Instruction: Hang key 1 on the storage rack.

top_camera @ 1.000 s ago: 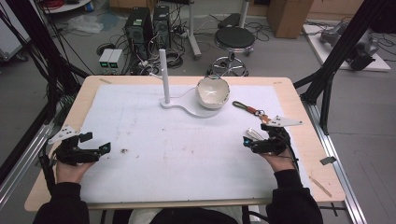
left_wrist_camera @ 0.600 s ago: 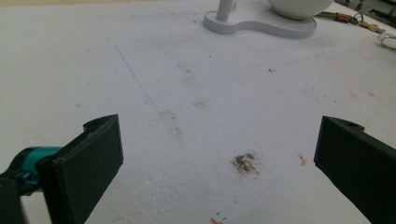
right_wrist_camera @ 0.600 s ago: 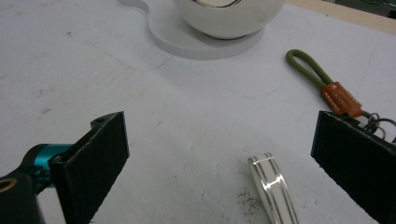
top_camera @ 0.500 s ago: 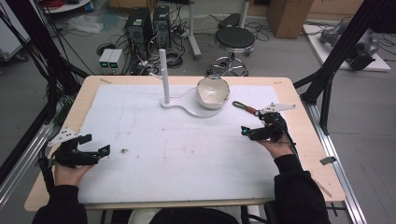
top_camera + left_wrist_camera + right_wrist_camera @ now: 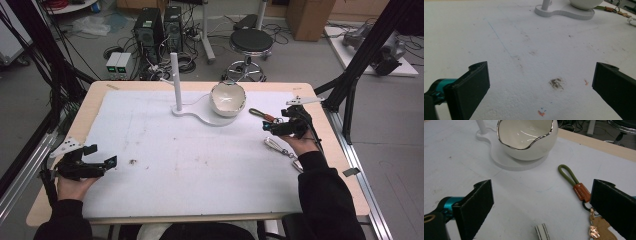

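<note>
High view: the right gripper (image 5: 272, 127) hovers at the table's right side with its jaws spread and nothing between them, just beside a keychain (image 5: 262, 114) with an olive loop that lies on the white mat (image 5: 150, 135) to the right of the bowl (image 5: 228, 98). A second metal clasp (image 5: 276, 146) lies on the mat nearer the person, by the right wrist. The left gripper (image 5: 102, 156) is held low at the table's left edge, well apart from everything, jaws open and empty. The bowl sits on a white stand (image 5: 187, 108) with an upright post.

Left gripper view: both black jaws stand wide apart over bare, stained mat, gripping nothing. The stand's base (image 5: 564, 13) and the bowl's underside lie far ahead, with the keychain at the top right corner.

Right gripper view: the jaws are wide open, holding nothing. Here the keychain's detail shows: an olive cord loop (image 5: 569, 175), an orange tag (image 5: 581, 191) and a coppery charm (image 5: 594, 230) close against the right-hand jaw; whether they touch, I cannot tell. The bowl's silver wavy rim (image 5: 524, 145) is plain.
</note>
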The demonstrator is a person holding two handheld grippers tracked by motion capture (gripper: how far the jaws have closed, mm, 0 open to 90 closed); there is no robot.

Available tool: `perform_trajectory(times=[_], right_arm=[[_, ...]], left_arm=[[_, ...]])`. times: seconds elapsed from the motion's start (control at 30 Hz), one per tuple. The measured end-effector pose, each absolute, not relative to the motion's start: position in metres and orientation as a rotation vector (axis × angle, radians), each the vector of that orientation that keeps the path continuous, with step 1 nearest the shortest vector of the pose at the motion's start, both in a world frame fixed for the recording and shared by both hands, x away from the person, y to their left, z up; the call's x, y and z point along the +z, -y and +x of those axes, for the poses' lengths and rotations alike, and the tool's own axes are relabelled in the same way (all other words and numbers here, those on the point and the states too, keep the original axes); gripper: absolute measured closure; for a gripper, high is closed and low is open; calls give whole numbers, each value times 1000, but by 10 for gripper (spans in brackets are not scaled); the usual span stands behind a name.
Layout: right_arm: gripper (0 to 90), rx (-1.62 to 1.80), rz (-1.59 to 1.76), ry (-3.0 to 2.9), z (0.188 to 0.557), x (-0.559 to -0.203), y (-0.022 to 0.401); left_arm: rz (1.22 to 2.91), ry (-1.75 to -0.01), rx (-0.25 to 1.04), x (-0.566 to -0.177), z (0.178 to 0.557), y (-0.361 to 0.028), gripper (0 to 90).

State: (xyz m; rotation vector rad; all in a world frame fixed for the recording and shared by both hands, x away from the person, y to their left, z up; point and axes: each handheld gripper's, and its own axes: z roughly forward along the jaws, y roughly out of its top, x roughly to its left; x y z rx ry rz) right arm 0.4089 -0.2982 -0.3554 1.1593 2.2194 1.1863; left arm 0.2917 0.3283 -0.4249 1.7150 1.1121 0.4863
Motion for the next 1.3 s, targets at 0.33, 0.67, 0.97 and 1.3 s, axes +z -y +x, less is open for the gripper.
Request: perform_trajectory(times=[0.33, 0.67, 0.97, 1.3], right_arm=[[43, 1160, 1186, -2228, 426, -354, 302], [46, 1128, 1189, -2248, 450, -357, 295], [45, 1003, 1197, -2349, 485, -363, 293], [54, 988, 1243, -2342, 506, -374, 308]], left_arm=[[1714, -1111, 482, -425, 292, -328, 17], [1712, -1100, 471, -425, 297, -326, 18], [1725, -1089, 452, -426, 301, -323, 18], [1716, -1091, 452, -426, 301, -324, 18]])
